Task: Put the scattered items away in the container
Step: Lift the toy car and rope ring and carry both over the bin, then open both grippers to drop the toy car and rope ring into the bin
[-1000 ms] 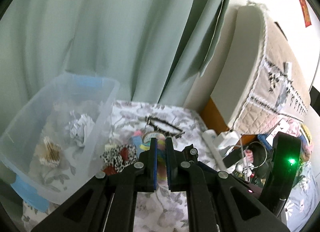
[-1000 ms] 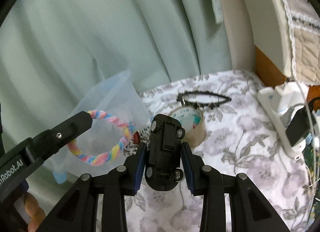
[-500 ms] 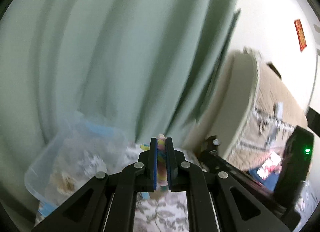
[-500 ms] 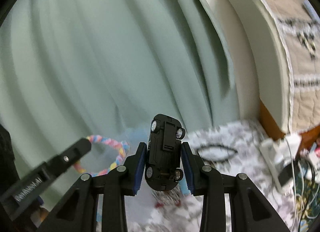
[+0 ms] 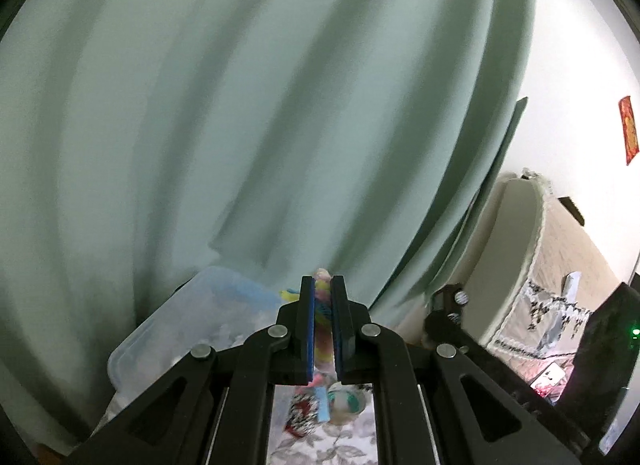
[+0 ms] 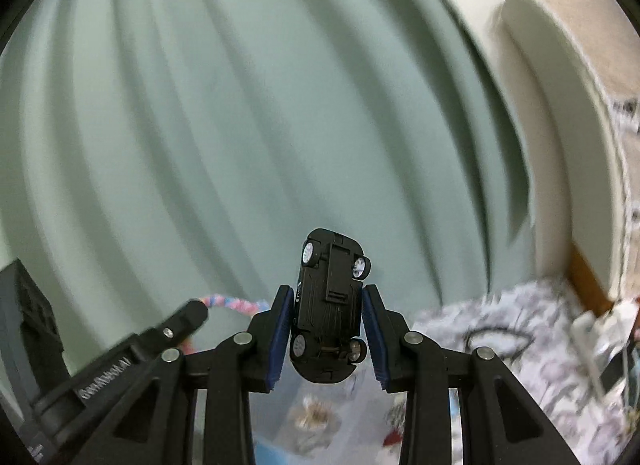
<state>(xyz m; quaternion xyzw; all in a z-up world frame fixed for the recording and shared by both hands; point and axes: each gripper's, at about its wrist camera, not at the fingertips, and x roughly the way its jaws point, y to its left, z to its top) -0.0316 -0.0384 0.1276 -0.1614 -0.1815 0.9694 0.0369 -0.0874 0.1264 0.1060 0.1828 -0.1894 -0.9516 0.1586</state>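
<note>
My left gripper [image 5: 322,285] is shut on a pastel twisted rope ring [image 5: 323,315], held high in front of the green curtain. The clear plastic container [image 5: 192,329] lies below and left of it. My right gripper [image 6: 328,297] is shut on a black toy car [image 6: 330,305], underside facing me, held above the container [image 6: 316,417]. The left gripper's fingers [image 6: 180,323] and the rope ring [image 6: 232,301] show at the left of the right wrist view. The right gripper [image 5: 448,309] shows at the right of the left wrist view.
A green curtain [image 5: 260,125] fills the background. On the floral cloth [image 6: 500,321] lie a tape roll [image 5: 346,405], a leopard scrunchie [image 5: 302,417] and a black hair band [image 6: 496,335]. A padded headboard [image 5: 520,265] and a white power strip [image 6: 596,339] are at the right.
Both grippers have risen and tilted up with their loads, so the curtain now fills most of both views and the cloth has dropped low. The right gripper now hangs over the container.
</note>
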